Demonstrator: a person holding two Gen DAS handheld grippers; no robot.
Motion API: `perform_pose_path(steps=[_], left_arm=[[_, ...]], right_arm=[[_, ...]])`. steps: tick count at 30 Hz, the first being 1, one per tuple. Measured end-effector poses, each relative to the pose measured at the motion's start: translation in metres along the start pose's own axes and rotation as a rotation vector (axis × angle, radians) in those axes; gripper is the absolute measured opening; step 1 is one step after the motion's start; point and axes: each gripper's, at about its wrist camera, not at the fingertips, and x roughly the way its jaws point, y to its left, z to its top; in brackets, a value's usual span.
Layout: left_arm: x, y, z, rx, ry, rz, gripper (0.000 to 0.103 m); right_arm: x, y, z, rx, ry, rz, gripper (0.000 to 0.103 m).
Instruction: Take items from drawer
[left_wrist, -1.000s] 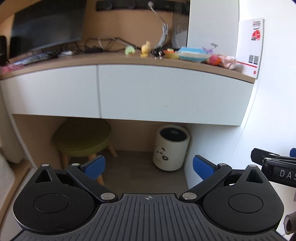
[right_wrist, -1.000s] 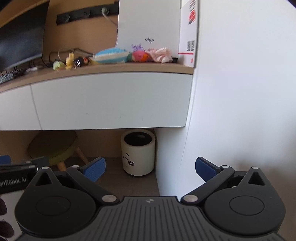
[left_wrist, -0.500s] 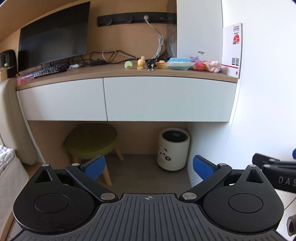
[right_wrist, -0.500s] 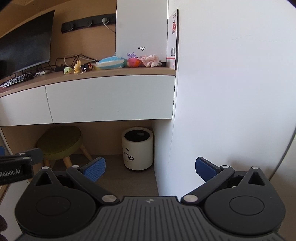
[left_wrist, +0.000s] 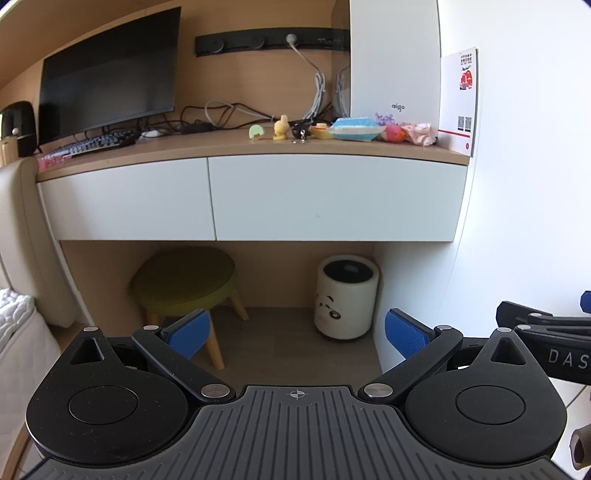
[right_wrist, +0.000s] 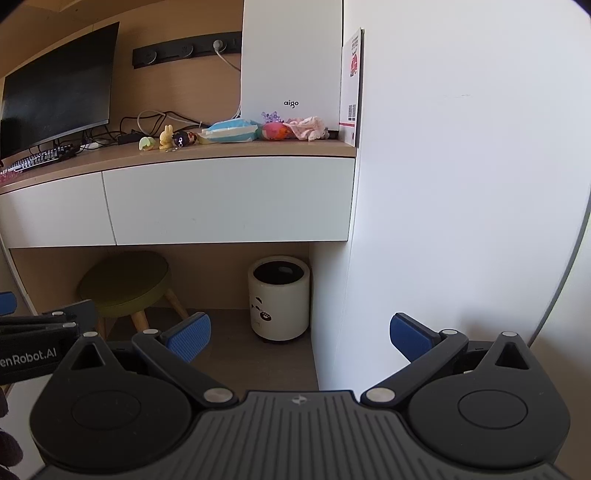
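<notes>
**Both grippers empty, well short of the closed drawers**

A white wall (right_wrist: 461, 184) filled the right of the right wrist view. A wooden desk (left_wrist: 192, 147) ran across both views, with two white drawers under its top: the left drawer (left_wrist: 125, 203) and the wider right drawer (left_wrist: 332, 199). Both fronts sat flush and closed, so nothing inside them showed. A dark monitor (left_wrist: 107, 74) stood at the back left with a keyboard (left_wrist: 92, 142) before it, and a white box (left_wrist: 393, 62) marked "aigo" stood at the right end. Under the desk sat a green stool (left_wrist: 184, 280) and a white bin (left_wrist: 347, 295) with a panda face.

The left gripper (left_wrist: 295, 330) was spread wide, its blue pads (left_wrist: 188, 332) far apart with nothing between them. The right gripper (right_wrist: 299, 332) was likewise released and empty. Both hung well back from the drawers, level with the space beneath the desk.

Along the desk top lay small items in a row: a blue pouch (left_wrist: 354, 129), a pink cloth (left_wrist: 419, 133), a yellow rabbit (left_wrist: 281, 127) and a green toy (left_wrist: 255, 131).
</notes>
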Motion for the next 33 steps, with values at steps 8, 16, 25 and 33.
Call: perform_pose_path(steps=[8,16,25,33], left_arm=[[-0.001,0.0004,-0.0022,0.001,0.003,0.001,0.103],[-0.0006,-0.0001,-0.0028,0.003,0.003,-0.001,0.103],[-0.0005,0.0,-0.0024,-0.001,0.0,0.003,0.103],[-0.0015,0.0024,-0.0031,-0.008,-0.006,0.016,0.103]], right_arm=[[0.0008,-0.0014,-0.0014,0.0,0.003,-0.006,0.103],[0.0011,-0.0011,-0.0029,-0.002,0.006,-0.009,0.103],[0.0009,-0.001,-0.0031,0.002,0.007,-0.009,0.103],[0.0008,-0.001,-0.0032,0.009,0.01,-0.009,0.103]])
